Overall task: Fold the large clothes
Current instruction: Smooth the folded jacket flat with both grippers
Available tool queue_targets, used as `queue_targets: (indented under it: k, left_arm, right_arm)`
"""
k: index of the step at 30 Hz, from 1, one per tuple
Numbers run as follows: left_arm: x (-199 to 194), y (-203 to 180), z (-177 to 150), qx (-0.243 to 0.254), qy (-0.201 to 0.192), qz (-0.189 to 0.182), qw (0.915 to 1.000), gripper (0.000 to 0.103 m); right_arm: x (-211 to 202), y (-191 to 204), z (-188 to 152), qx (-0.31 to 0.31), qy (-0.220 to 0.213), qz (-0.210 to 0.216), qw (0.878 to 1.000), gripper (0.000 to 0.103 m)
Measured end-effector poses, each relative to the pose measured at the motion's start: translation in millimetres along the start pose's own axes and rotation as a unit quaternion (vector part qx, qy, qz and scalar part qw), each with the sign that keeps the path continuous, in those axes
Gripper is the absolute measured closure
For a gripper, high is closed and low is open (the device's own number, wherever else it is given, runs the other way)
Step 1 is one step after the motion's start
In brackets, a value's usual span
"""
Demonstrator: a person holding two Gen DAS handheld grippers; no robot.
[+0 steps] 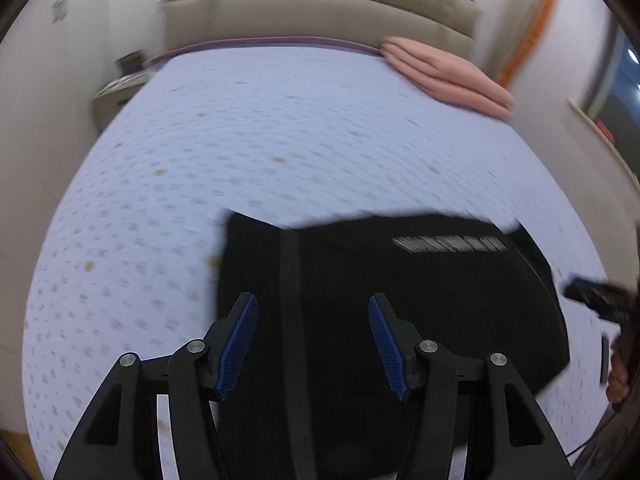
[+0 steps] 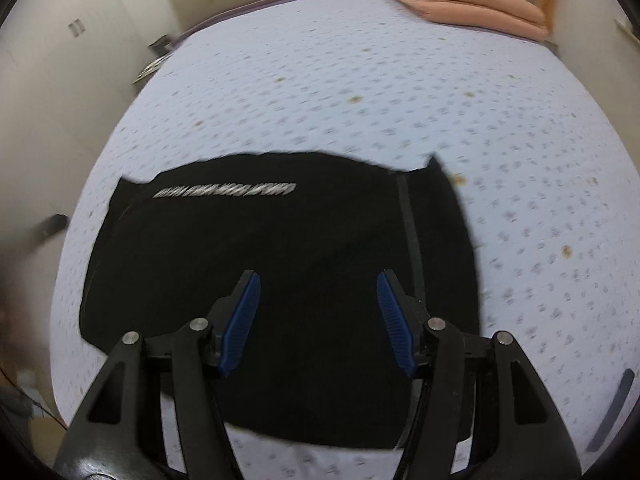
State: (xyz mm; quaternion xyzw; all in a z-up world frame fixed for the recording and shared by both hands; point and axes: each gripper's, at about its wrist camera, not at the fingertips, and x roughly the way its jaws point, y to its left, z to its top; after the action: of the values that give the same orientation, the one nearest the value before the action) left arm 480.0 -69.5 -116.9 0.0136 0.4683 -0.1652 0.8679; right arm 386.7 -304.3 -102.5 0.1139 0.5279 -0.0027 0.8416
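Both hand-held grippers hang with jaws apart and empty, the left hand-held gripper (image 1: 313, 340) and the right hand-held gripper (image 2: 319, 320) low in frame above the folded black garment (image 2: 280, 280) lying on the dotted bed (image 2: 400, 100), pink blanket (image 2: 468, 4) upper right.

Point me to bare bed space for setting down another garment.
Widest bare stretch: the bed sheet between the black garment and the headboard. More bare sheet lies left of the garment in the left wrist view. Taken: the near middle under the garment, and the far right corner under the folded pink blanket.
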Motion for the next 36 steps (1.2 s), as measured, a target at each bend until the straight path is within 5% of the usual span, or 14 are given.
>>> queue_targets:
  k: [5,9,16,20,25,29,32,36]
  left_arm:
    - [36,-70,-37,0.018,0.025,-0.040,0.9987,0.043]
    - [88,-86,-60,0.034,0.050,0.011,0.9981,0.041]
    - [110,-84,-58,0.014,0.057,0.027,0.9979,0.040]
    - [92,-81,-47,0.003,0.056,0.008,0.9984,0.039]
    - [71,-75,-7,-0.020,0.023,-0.014,0.9994,0.039]
    - [98,-58,8,-0.051,0.044,-0.004,0.9977,0.039]
    - [135,-46,3,-0.071,0.100,-0.018,0.9922,0.039]
    - [140,-47,5,-0.051,0.095,-0.013,0.9941,0.038]
  right_arm:
    - [30,26,-19,-0.023,0.012,-0.006,1.000,0.044]
    - [78,35,-40,-0.051,0.051,-0.034,0.997,0.041]
    - [101,28,-48,-0.047,0.044,-0.046,0.997,0.038]
    - [81,17,-30,-0.022,0.053,-0.007,0.998,0.039]
    - [48,22,19,-0.029,-0.013,-0.003,0.999,0.038]
    - [77,26,52,-0.034,-0.010,-0.038,0.999,0.040]
    - [126,21,58,-0.012,0.054,-0.035,0.998,0.038]
    - [149,4,56,0.022,0.066,-0.015,0.997,0.029]
